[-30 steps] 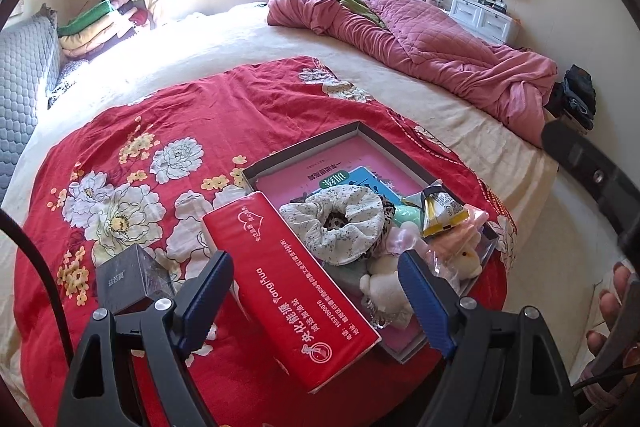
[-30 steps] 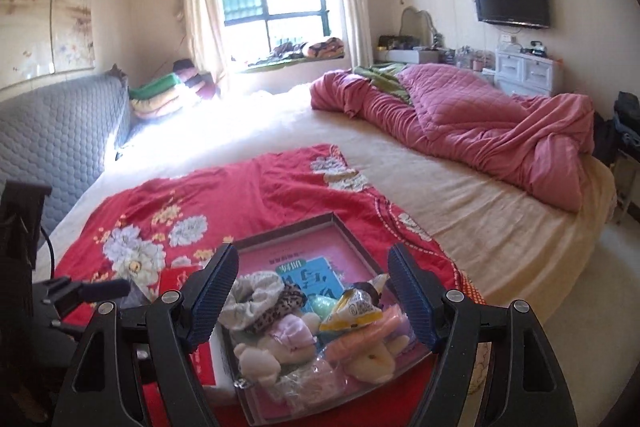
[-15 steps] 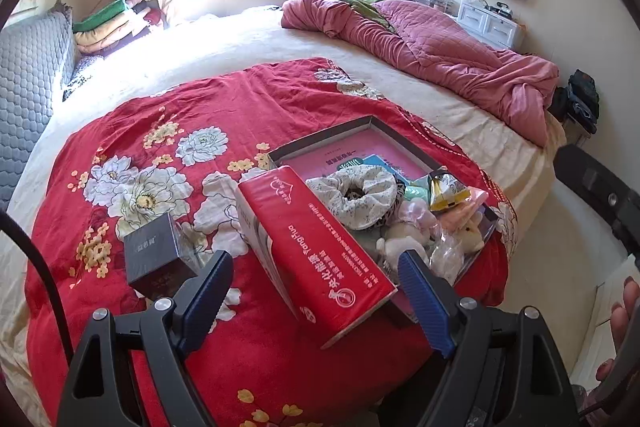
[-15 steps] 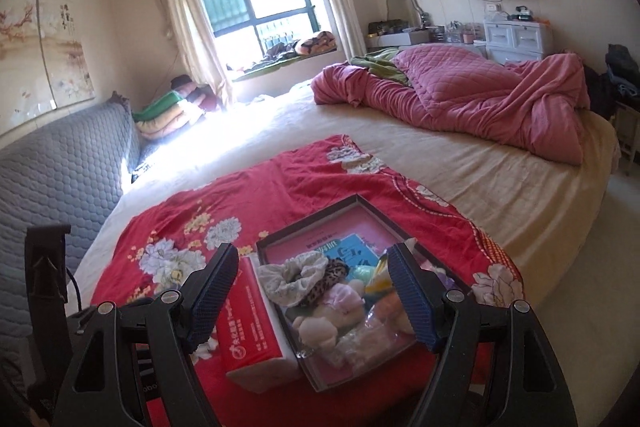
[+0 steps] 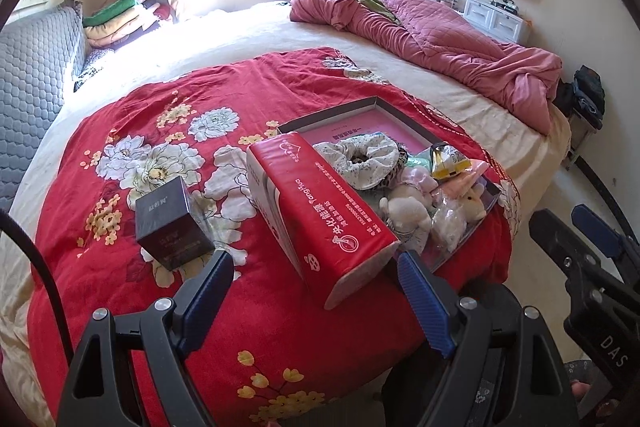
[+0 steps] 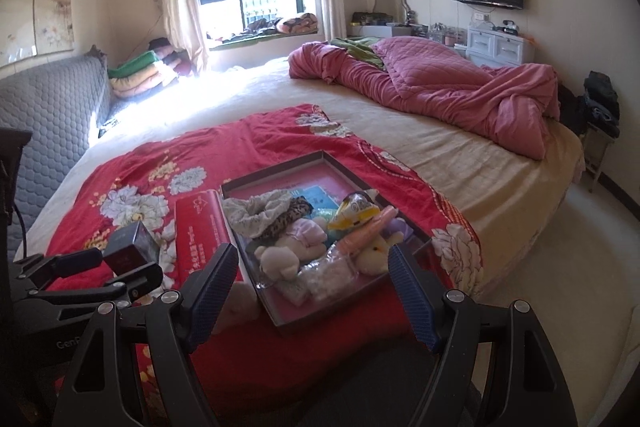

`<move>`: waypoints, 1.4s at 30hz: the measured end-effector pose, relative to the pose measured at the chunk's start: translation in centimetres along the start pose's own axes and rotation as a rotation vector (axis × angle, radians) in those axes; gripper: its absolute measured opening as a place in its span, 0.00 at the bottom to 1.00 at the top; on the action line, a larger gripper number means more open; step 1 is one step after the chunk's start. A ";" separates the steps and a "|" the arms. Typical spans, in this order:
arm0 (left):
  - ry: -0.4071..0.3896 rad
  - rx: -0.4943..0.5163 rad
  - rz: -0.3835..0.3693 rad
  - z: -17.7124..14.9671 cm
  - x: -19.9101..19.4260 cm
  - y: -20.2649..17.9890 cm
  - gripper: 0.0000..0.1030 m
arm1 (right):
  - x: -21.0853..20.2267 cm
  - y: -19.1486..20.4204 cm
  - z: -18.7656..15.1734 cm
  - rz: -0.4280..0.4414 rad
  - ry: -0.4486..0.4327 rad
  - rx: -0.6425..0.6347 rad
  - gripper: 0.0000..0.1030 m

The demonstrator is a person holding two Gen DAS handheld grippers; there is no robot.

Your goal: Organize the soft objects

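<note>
Left tongs (image 5: 316, 291) wide apart, holding nothing – poised just short of the near end of the red tissue pack (image 5: 320, 203). Right tongs (image 6: 310, 277) likewise spread and empty, hanging over the near edge of the tray (image 6: 332, 307). Soft things heaped in that tray on the red flowered cloth (image 5: 160, 131): a pale scrunchie (image 5: 360, 157), a white plush toy (image 5: 408, 213), a pink-dressed plush (image 6: 306, 233). Tissue pack lying along the tray's left side, touching it, long axis running away from the left tongs and slightly leftward – so squarely in line for the left hand. Plush toys nearer the right tongs, straight ahead. Dark box (image 5: 170, 223) off to the left, apart.
</note>
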State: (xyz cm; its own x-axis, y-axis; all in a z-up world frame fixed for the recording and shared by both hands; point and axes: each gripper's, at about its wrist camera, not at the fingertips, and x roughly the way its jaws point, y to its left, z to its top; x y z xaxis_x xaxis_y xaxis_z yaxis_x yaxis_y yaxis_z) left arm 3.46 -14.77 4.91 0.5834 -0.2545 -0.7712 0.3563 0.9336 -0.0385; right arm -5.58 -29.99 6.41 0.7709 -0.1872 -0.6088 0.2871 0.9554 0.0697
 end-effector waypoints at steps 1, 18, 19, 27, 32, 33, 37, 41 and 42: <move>0.003 0.002 0.000 -0.2 0.1 -0.2 0.81 | 0.3 -0.3 -0.3 -0.009 0.012 0.005 0.76; 0.021 0.008 -0.004 -2.2 1.3 -1.4 0.81 | 2.1 -0.9 -2.8 -0.058 0.109 -0.015 0.76; 0.026 0.006 -0.001 -2.3 1.4 -1.4 0.81 | 2.1 -0.8 -2.8 -0.057 0.108 -0.016 0.76; 0.044 -0.008 0.001 -2.6 2.2 -1.1 0.81 | 2.7 -0.7 -3.0 -0.045 0.118 -0.010 0.76; 0.047 -0.010 0.006 -2.7 2.3 -1.1 0.81 | 2.7 -0.8 -3.0 -0.047 0.119 -0.007 0.76; 0.047 -0.009 0.006 -2.7 2.3 -1.1 0.81 | 2.7 -0.8 -3.0 -0.047 0.119 -0.007 0.76; 0.050 -0.006 0.012 -2.7 2.4 -1.1 0.81 | 2.7 -0.8 -3.0 -0.045 0.120 -0.006 0.76; 0.050 -0.007 0.013 -2.8 2.4 -1.0 0.81 | 2.8 -0.8 -2.9 -0.045 0.120 -0.006 0.76; 0.051 -0.007 0.014 -2.8 2.4 -1.0 0.81 | 2.7 -0.8 -3.0 -0.045 0.120 -0.006 0.76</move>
State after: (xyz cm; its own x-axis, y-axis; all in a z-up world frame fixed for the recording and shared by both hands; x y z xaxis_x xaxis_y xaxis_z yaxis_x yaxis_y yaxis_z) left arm 2.48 -15.64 1.34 0.5502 -0.2278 -0.8033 0.3426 0.9389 -0.0317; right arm -5.40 -30.62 2.35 0.6835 -0.2017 -0.7016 0.3163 0.9480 0.0356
